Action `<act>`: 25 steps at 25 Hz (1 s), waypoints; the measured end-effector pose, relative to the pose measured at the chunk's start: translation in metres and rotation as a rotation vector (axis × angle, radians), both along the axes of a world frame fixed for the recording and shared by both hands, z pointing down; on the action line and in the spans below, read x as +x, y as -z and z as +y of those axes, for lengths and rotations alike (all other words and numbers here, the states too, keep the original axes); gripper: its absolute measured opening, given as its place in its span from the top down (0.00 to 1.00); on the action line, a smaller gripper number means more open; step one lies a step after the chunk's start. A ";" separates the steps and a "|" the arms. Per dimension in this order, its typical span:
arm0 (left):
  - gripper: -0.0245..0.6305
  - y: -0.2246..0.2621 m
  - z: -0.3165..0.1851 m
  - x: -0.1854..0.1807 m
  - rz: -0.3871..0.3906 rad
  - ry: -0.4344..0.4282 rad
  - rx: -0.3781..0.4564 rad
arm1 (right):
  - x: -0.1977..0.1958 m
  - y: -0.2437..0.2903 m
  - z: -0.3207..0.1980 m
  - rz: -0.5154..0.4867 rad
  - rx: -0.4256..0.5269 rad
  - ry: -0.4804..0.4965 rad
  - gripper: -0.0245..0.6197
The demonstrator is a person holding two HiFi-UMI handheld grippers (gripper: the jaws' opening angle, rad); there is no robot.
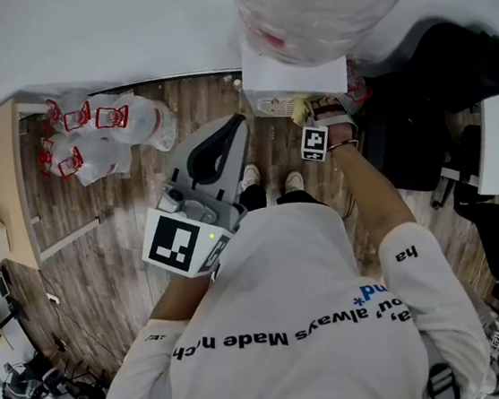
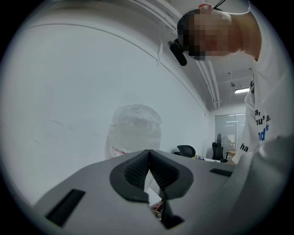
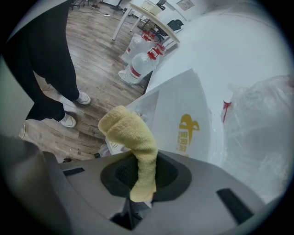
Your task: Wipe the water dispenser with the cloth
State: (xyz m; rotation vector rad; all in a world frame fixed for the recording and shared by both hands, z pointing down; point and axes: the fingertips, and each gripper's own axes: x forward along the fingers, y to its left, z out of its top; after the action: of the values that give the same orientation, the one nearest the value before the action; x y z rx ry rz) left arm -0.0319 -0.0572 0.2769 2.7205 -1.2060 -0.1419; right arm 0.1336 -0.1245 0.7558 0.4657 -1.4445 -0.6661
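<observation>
You stand on a brown wooden plank floor (image 1: 105, 275), facing the white box-shaped water dispenser (image 3: 183, 119) at a white wall (image 2: 69, 92). Your right arm (image 1: 371, 197) reaches toward the dispenser. The right tool (image 3: 142, 172) pinches the yellow terry cloth (image 3: 131, 133), whose free end is near the dispenser's front. The left tool (image 2: 148, 156) is pressed together, empty.
</observation>
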 end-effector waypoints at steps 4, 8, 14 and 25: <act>0.93 0.000 0.000 0.009 -0.001 -0.013 -0.002 | 0.018 -0.001 0.001 -0.002 -0.001 -0.036 0.87; 0.93 -0.001 -0.001 0.014 -0.001 -0.022 -0.002 | 0.032 -0.003 0.003 0.001 -0.004 -0.061 0.87; 0.93 0.000 -0.001 0.025 -0.002 -0.044 0.000 | 0.054 -0.004 0.006 0.002 -0.007 -0.122 0.87; 0.93 0.001 -0.001 0.042 -0.002 -0.083 0.000 | 0.089 0.000 0.004 -0.007 0.006 -0.206 0.87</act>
State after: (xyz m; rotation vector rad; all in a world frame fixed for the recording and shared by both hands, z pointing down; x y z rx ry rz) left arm 0.0105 -0.0587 0.2762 2.7661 -1.0908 -0.1294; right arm 0.2222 -0.1201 0.7560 0.6125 -1.3799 -0.5041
